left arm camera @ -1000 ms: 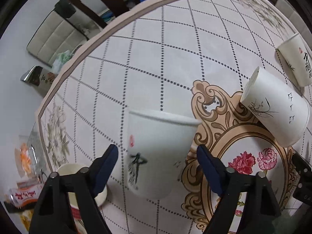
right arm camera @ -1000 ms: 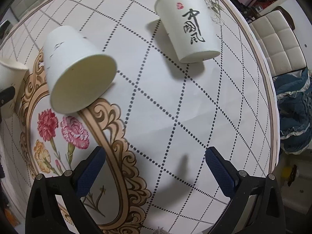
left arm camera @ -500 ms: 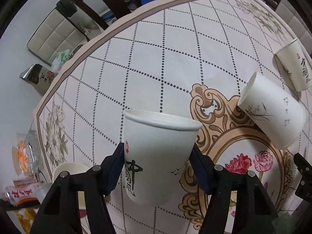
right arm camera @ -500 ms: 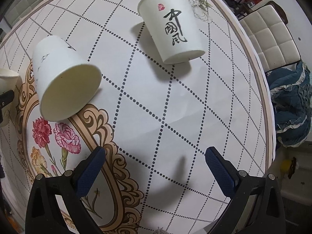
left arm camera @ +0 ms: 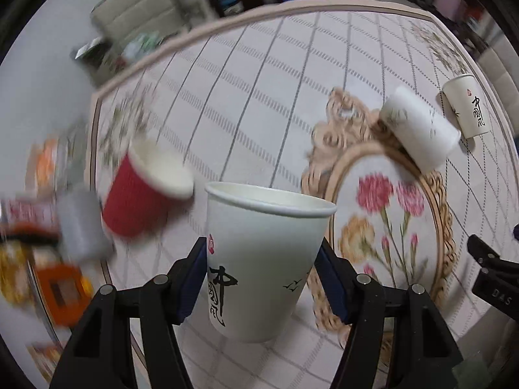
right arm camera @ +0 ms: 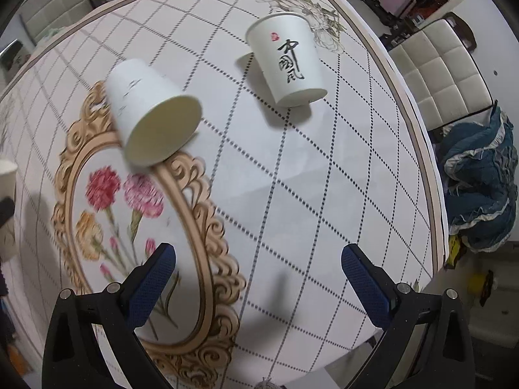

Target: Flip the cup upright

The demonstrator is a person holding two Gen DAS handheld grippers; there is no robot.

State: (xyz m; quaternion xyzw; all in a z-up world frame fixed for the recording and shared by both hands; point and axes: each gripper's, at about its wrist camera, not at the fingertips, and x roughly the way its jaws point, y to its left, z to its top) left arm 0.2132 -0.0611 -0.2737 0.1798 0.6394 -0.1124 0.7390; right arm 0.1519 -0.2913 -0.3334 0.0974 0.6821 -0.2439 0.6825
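Observation:
My left gripper point(left arm camera: 262, 278) is shut on a white paper cup point(left arm camera: 259, 265) with black calligraphy, held upright with its mouth up, lifted above the table. A plain white cup point(right arm camera: 152, 120) lies on its side on the ornate gold frame print, also in the left wrist view point(left arm camera: 418, 129). Another white calligraphy cup point(right arm camera: 288, 64) stands upright near the far right edge, also in the left wrist view point(left arm camera: 467, 107). My right gripper point(right arm camera: 259, 278) is open and empty above the tablecloth.
A red ribbed cup point(left arm camera: 142, 191) stands at the left beside a grey cup point(left arm camera: 81, 223) and blurred packets. The round table's edge point(right arm camera: 431, 162) curves on the right, with a white chair point(right arm camera: 444, 74) and blue cloth point(right arm camera: 480, 178) beyond.
My left gripper closed on the calligraphy cup and lifted it, swinging so the red cup came into view. My right gripper pulled back a little and stayed open.

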